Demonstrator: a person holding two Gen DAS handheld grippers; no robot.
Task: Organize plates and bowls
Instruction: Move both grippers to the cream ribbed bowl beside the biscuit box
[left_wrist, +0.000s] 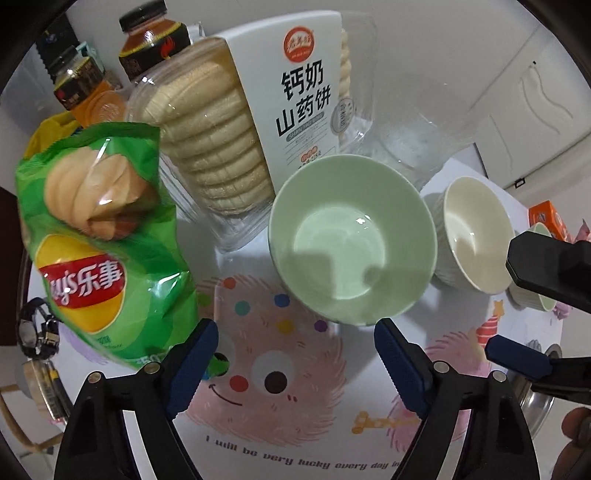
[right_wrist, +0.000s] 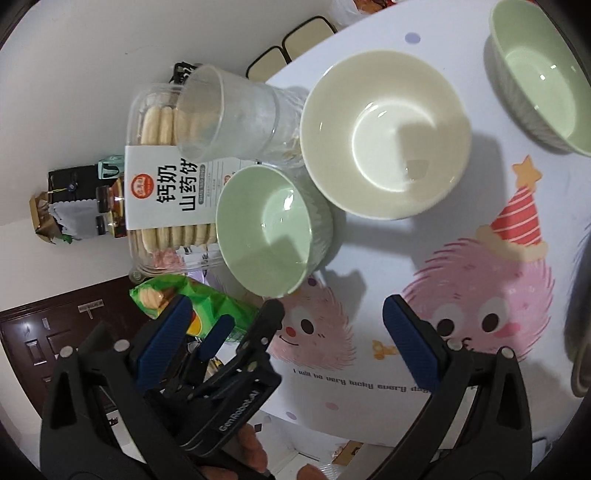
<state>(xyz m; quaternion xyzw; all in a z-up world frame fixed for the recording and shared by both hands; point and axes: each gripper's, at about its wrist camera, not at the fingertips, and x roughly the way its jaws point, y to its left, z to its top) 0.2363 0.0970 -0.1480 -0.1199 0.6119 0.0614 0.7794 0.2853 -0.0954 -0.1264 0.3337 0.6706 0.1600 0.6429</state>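
— Hovering over the table (left_wrist: 461, 424), is the left gripper (left_wrist: 295, 334) gripping anything?
— No. Its blue pads (left_wrist: 397, 363) stand wide apart with only the cartoon tablecloth between them; the small green bowl (left_wrist: 352, 240) sits just beyond the tips, untouched.
— And the right gripper (right_wrist: 286, 314)?
— Also spread wide and empty, above the pink monster print.
— Where are the other bowls?
— A cream bowl (right_wrist: 386, 134) stands just beside the small green one, nearly touching, and a second green bowl (right_wrist: 541, 79) lies further right, apart.
— Around them?
— A biscuit box (left_wrist: 251, 122), a clear glass (right_wrist: 229, 114) and a chip bag (left_wrist: 107, 240) crowd the far-left side.
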